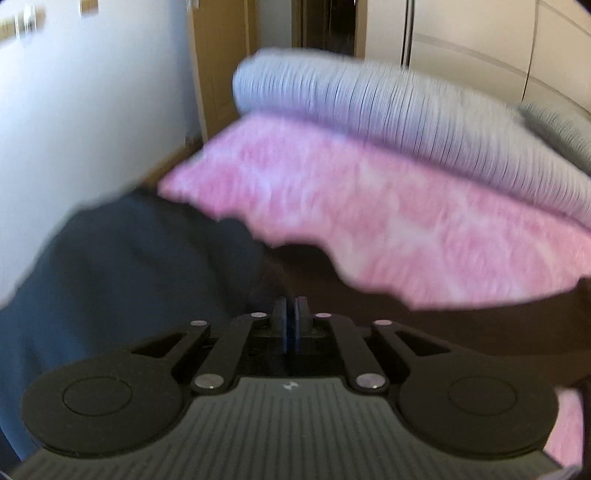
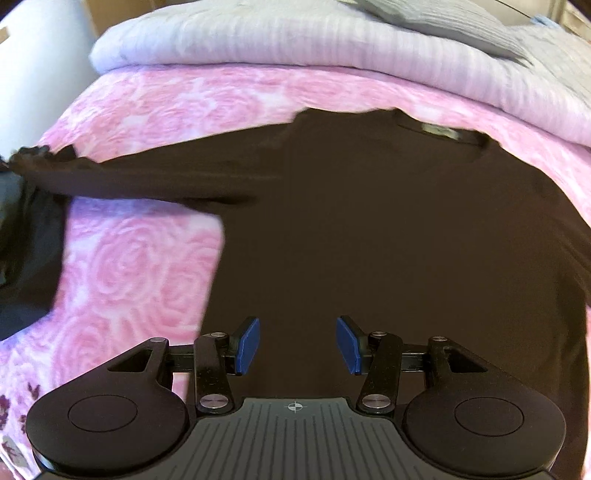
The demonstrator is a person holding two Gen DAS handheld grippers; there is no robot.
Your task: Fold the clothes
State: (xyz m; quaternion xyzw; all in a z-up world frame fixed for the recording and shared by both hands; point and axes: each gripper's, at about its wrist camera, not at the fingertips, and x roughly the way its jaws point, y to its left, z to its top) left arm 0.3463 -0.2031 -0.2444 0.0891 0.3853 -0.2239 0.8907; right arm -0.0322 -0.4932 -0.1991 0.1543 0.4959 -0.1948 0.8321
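Note:
A dark brown T-shirt (image 2: 406,240) lies flat on a pink rose-patterned blanket (image 2: 147,258), its collar label (image 2: 437,131) at the far end. One sleeve (image 2: 147,177) is stretched out to the left and lifted off the blanket. My right gripper (image 2: 297,343) hovers open over the shirt's lower body, and nothing is between its blue pads (image 2: 247,345). In the left wrist view my left gripper (image 1: 291,317) has its pads almost together, and brown cloth (image 1: 406,332) bunches at the tips. It appears shut on the sleeve end.
A dark navy garment (image 1: 110,277) lies bunched at the left edge of the blanket (image 1: 369,206). A folded lavender ribbed cloth (image 2: 295,37) and a grey one (image 2: 443,18) lie across the far side. A white wall (image 1: 74,110) and a wooden door frame (image 1: 218,74) stand beyond.

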